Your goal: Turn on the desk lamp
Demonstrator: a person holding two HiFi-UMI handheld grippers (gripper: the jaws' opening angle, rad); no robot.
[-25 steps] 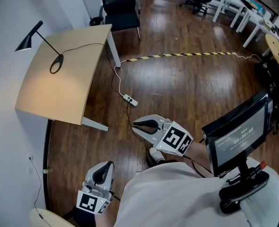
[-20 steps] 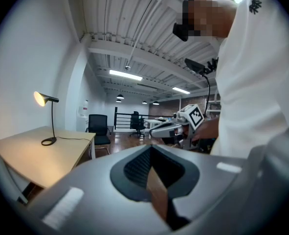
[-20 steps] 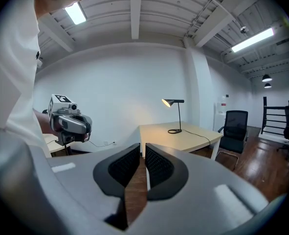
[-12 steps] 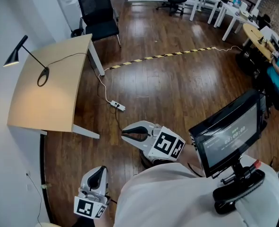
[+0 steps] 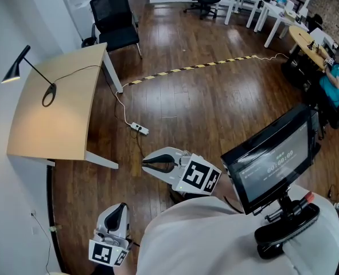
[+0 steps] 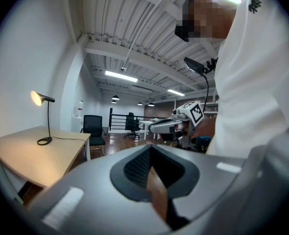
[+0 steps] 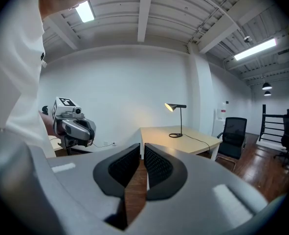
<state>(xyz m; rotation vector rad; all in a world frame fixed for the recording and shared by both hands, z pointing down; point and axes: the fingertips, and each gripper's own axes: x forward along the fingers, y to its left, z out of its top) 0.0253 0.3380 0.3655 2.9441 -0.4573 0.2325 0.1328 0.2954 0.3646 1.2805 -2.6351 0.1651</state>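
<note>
The black desk lamp [image 5: 19,66] stands on the curved wooden desk [image 5: 60,130] at the far left, its round base [image 5: 48,94] near the wall. It glows: its shade [image 6: 42,98] is lit in the left gripper view, and the lamp [image 7: 175,107] shines in the right gripper view. Warm light falls on the desktop. My left gripper [image 5: 118,212] hangs low near my body, shut and holding nothing. My right gripper [image 5: 148,164] hovers over the floor well short of the desk, its jaws shut to a thin slit, also holding nothing.
A black chair [image 5: 115,19] stands behind the desk. The lamp's cord runs to a power strip [image 5: 138,129] on the wood floor. A yellow-black strip [image 5: 186,69] crosses the floor. A screen on a mount [image 5: 269,159] sits at my right. White tables [image 5: 255,2] stand far back.
The view has swung, so the desk and lamp sit further left and more of the room's right side shows. Both grippers have drifted a little left and lower in the picture. The lamp stays lit throughout.
</note>
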